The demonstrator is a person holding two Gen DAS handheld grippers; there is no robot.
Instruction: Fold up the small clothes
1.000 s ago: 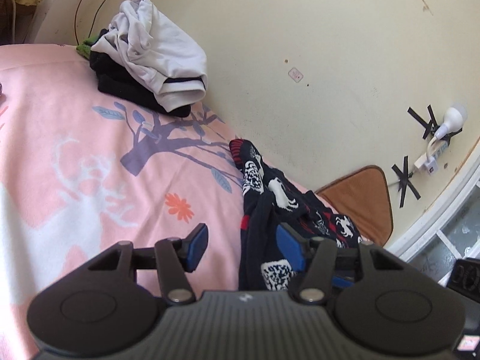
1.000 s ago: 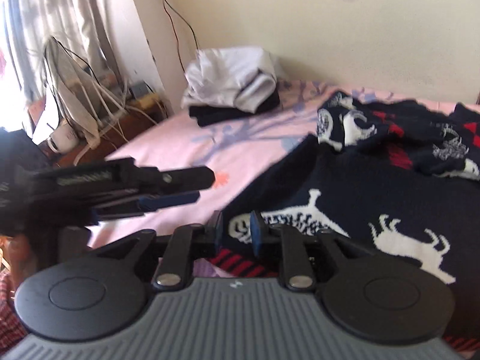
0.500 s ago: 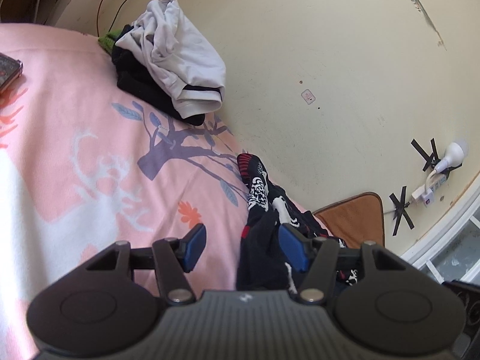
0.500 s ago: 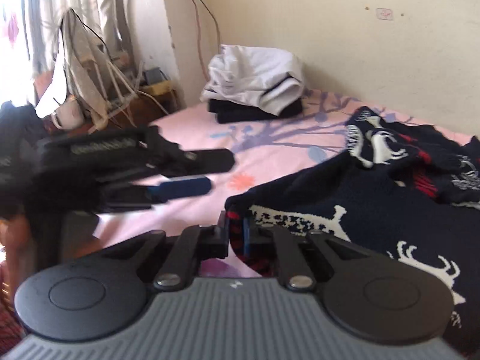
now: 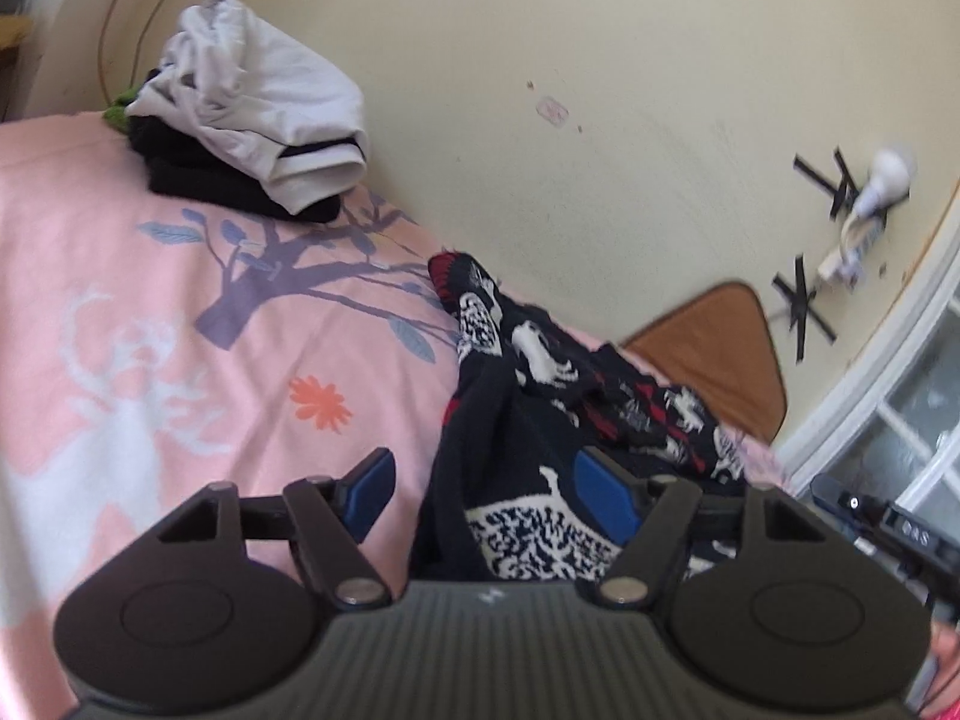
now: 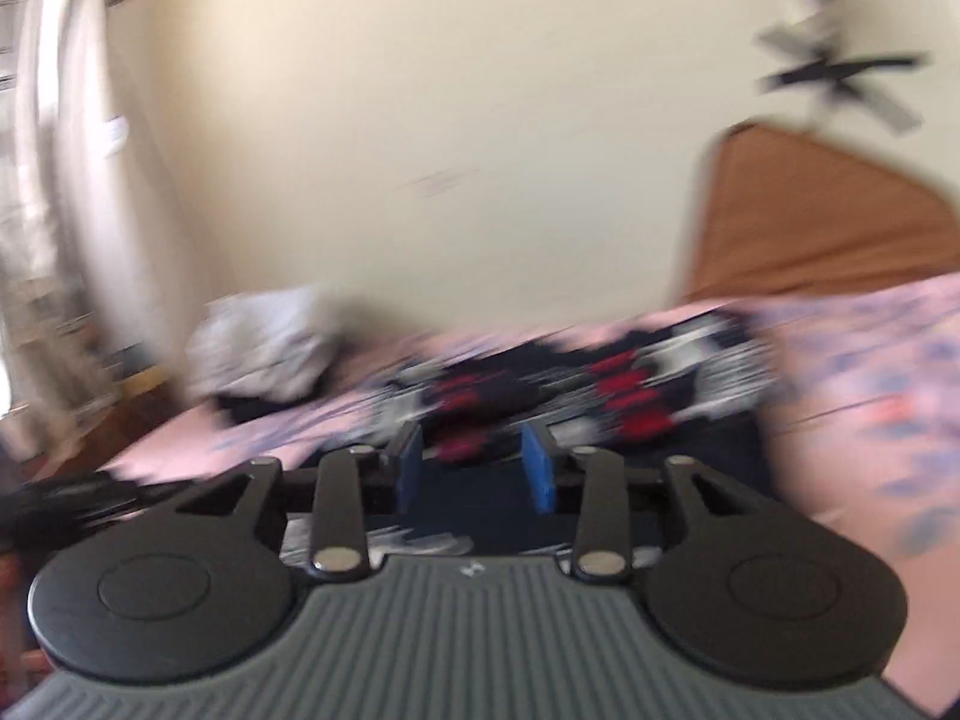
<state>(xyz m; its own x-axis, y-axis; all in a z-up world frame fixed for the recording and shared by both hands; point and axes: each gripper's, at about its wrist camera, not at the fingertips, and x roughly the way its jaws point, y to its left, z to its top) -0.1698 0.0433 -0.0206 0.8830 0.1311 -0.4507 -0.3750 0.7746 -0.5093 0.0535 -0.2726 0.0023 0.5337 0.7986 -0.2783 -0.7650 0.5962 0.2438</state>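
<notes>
Nearest me, the left gripper (image 5: 489,489) had just been opening, its jaws spread above the dark patterned sweater (image 5: 540,372), whose edge showed between them untouched. The right gripper (image 6: 471,468) had just been opening too, clasping nothing, probably to regrip. At eleven o'clock, folded clothes (image 5: 252,120) were stacked against the wall.

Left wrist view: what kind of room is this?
Most likely a bedroom: a bed with a pink printed blanket against a wall, a pile of folded clothes in the corner, and a dark patterned sweater spread for folding.
</notes>
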